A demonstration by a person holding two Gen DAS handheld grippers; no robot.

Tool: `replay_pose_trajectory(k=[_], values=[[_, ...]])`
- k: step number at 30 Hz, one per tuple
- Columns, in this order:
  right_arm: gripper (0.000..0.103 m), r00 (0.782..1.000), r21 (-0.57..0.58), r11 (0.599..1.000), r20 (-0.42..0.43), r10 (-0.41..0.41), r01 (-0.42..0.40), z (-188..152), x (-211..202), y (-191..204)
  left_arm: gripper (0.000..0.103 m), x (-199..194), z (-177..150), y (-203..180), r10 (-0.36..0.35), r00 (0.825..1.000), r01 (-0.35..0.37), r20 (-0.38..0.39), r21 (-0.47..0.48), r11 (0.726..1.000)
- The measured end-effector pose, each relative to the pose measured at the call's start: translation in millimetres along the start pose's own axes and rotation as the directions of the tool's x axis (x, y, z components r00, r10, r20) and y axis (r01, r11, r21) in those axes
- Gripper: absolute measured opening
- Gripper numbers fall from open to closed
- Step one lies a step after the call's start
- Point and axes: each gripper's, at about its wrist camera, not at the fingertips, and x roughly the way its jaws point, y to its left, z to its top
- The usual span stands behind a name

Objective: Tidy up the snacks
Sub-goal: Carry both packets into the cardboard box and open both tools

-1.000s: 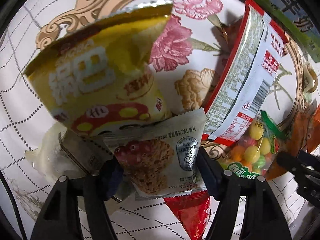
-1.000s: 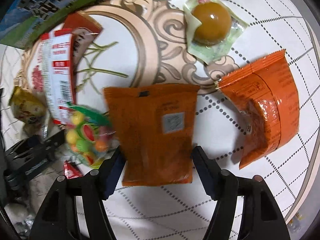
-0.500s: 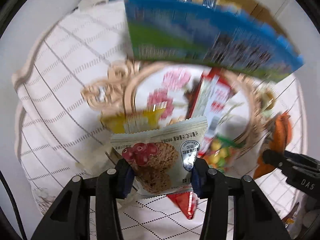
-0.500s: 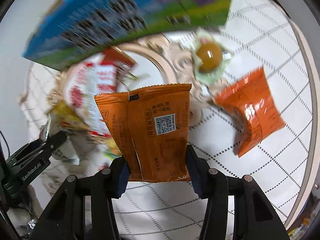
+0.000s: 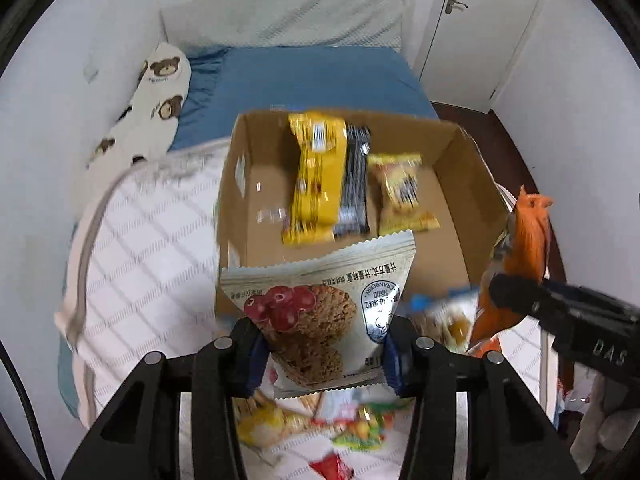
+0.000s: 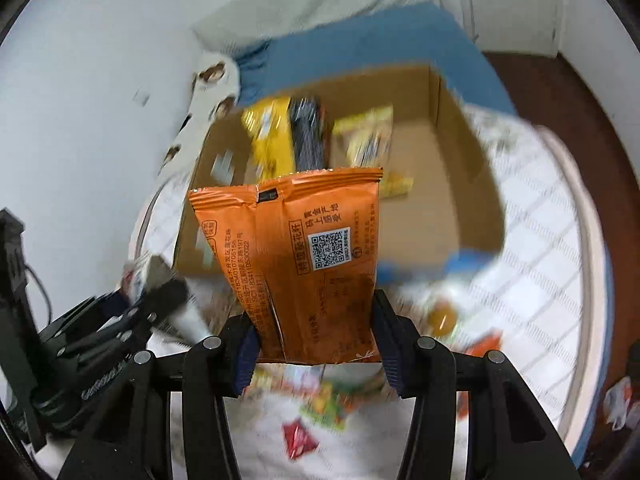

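The left gripper [image 5: 322,354] is seen clamped on a silver foil cookie packet printed with cranberries and an oat biscuit [image 5: 320,308], which is pinched at its lower edges between the blue-padded fingers. The right gripper [image 6: 314,350] is likewise closed on a flat orange foil snack pouch bearing a QR code [image 6: 308,264], held upright by its lower part.

A second ago both packets were framed against the flower-patterned white cloth, low among the other snacks; half a second ago they had been raised clear of it. Now both are carried in the air, and an open brown cardboard box [image 5: 468,200] is brought into view directly beyond them. From this it is judged that the pick-up is finished and that the transfer toward the box is under way, with release not yet made.

Inside the box, a long yellow wrapper [image 5: 316,184], a dark striped wrapper [image 5: 354,188] and a smaller yellow packet [image 5: 402,196] are already laid against the far side, so part of the sorting can be taken as done. Below the grippers, loose snacks [image 5: 348,428] remain on the white quilted cloth [image 5: 152,240], among them a small red sachet [image 6: 298,438], so further trips are likely to be needed. A blue bed sheet [image 5: 312,76] lies behind the box.
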Motion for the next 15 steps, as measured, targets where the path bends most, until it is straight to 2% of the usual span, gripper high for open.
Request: replay_pose_trajectory(k=[2, 6, 9, 11, 15], values=[[0.053, 1.0, 0.013, 0.999, 0.008, -0.029, 0.029, 27.8, 11.1, -4.8, 0.043, 24.2, 24.6, 4.3, 0.028, 0.999, -0.028, -0.025, 0.007, 1.0], [0.054, 0.994, 0.046, 0.994, -0.05, -0.096, 0.098, 81.9, 52.1, -20.1, 0.043, 67.5, 68.2, 17.0, 0.083, 0.992, -0.081, -0.099, 0.025, 0.996], [0.054, 0.984, 0.042, 0.987, -0.09, -0.153, 0.157, 115.3, 82.4, -25.8, 0.044, 105.9, 95.1, 31.1, 0.118, 0.98, -0.114, -0.163, 0.033, 0.993], [0.054, 0.974, 0.025, 0.979, -0.106, -0.2, 0.204, 132.4, 113.0, -27.5, 0.044, 125.5, 106.1, 39.3, 0.136, 0.971, -0.133, -0.195, 0.03, 0.991], [0.054, 0.956, 0.026, 0.966, -0.149, -0.252, 0.258, 154.4, 144.7, -37.3, 0.045, 162.6, 124.6, 53.4, 0.141, 0.956, -0.144, -0.257, 0.006, 0.99]])
